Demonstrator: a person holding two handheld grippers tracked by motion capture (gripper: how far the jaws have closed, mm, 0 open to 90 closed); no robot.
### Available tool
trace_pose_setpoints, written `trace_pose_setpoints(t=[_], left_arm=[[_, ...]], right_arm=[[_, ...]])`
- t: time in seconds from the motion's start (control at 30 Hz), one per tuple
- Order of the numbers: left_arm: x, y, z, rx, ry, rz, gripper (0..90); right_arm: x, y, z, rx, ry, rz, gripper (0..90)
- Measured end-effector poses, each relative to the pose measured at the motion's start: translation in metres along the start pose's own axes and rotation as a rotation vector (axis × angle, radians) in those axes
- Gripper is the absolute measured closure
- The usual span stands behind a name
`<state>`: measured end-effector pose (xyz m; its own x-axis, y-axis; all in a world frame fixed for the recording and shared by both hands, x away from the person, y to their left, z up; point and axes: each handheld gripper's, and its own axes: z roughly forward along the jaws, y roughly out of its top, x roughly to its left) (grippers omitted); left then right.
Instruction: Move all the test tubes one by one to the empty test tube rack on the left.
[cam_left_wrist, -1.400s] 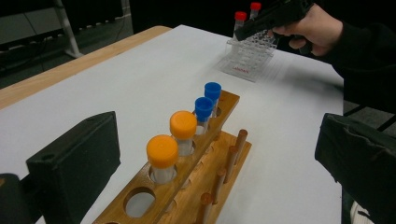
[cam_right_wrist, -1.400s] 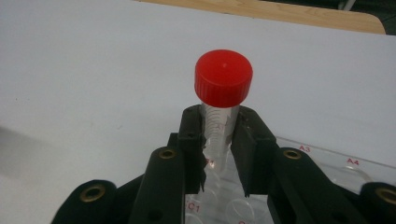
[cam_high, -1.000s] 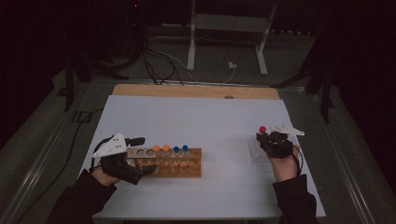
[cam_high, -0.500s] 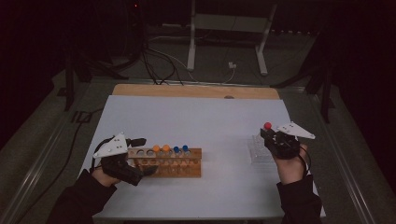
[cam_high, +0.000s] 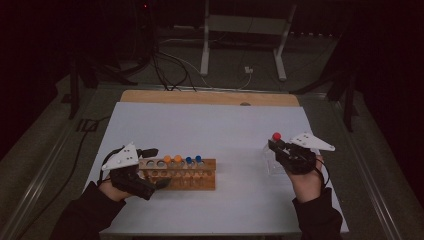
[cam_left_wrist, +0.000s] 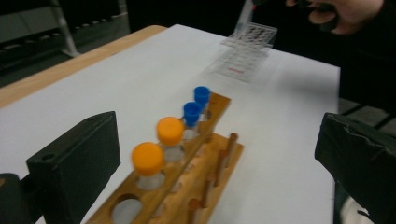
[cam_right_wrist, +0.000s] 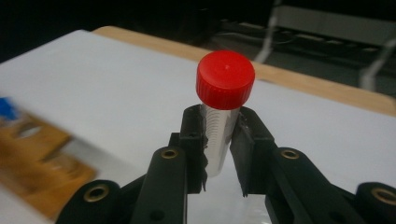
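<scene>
1. The right hand-held gripper (cam_right_wrist: 218, 151) is clamped on a red-capped tube (cam_right_wrist: 223, 109), its jaws pressed on the clear body just under the cap, and the tube stands nearly upright.
2. Compared with a second ago, this hand-held gripper has risen and drifted away from the clear plastic rack (cam_high: 274, 159). The red cap now sits above and just beside that rack, no longer down among its slots.
3. I take this to mean the tube is pulled free of the clear plastic rack and is now being carried. The likely destination is the wooden rack (cam_high: 181, 174), well apart to the left of the clear plastic rack on the white bench (cam_high: 215, 125).
4. The left hand-held gripper (cam_left_wrist: 219, 168) has kept its place. Its jaws stand wide apart on either side of the end of the wooden rack farthest from the clear plastic rack, touching nothing that I can see.
5. The wooden rack holds two orange-capped tubes (cam_left_wrist: 159, 149) and, on the side nearer the clear plastic rack, two blue-capped tubes (cam_left_wrist: 196, 106). Empty holes remain at both ends.
6. Next comes a level carry across to the wooden rack, keeping the tube upright for a straight drop into a hole.
</scene>
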<state>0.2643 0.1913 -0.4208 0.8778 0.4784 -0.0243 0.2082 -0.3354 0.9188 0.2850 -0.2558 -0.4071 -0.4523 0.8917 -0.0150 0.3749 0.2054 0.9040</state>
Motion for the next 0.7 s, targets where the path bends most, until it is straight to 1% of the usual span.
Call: trace_pose_setpoints(t=[0.07, 0.1, 0.13, 0.27, 0.33, 0.4, 0.43, 0.5, 0.63, 0.7], left_arm=[[-0.001, 0.001, 0.001, 0.002, -0.006, -0.001, 1.0], [-0.002, 0.001, 0.001, 0.004, -0.002, -0.005, 1.0], [-0.003, 0.002, 0.001, 0.004, -0.01, -0.008, 1.0], [-0.004, 0.002, 0.003, 0.008, -0.019, -0.015, 1.0], [-0.005, 0.003, 0.003, 0.009, -0.024, -0.018, 1.0], [-0.006, 0.003, 0.003, 0.01, -0.022, -0.02, 1.1], [-0.006, 0.004, 0.003, 0.009, -0.029, -0.019, 1.1], [-0.007, 0.004, 0.004, 0.011, -0.024, -0.015, 1.1], [-0.011, 0.005, 0.005, 0.01, -0.031, -0.009, 1.1], [-0.012, 0.006, 0.006, 0.008, -0.039, -0.007, 1.1]], right_arm=[[0.007, 0.0, 0.001, 0.009, 0.024, -0.016, 74.5], [0.01, 0.0, 0.001, 0.012, 0.047, -0.015, 74.5], [0.014, 0.0, 0.002, 0.017, 0.063, -0.018, 74.5], [0.032, -0.001, 0.005, 0.035, 0.124, -0.046, 74.5], [0.042, -0.003, 0.009, 0.052, 0.155, -0.071, 74.5], [0.048, -0.004, 0.011, 0.07, 0.179, -0.081, 74.5], [0.051, -0.004, 0.011, 0.075, 0.191, -0.088, 74.5], [0.058, -0.005, 0.012, 0.094, 0.218, -0.115, 74.5], [0.071, -0.007, 0.014, 0.111, 0.279, -0.131, 74.5], [0.077, -0.008, 0.015, 0.121, 0.3, -0.147, 74.5]])
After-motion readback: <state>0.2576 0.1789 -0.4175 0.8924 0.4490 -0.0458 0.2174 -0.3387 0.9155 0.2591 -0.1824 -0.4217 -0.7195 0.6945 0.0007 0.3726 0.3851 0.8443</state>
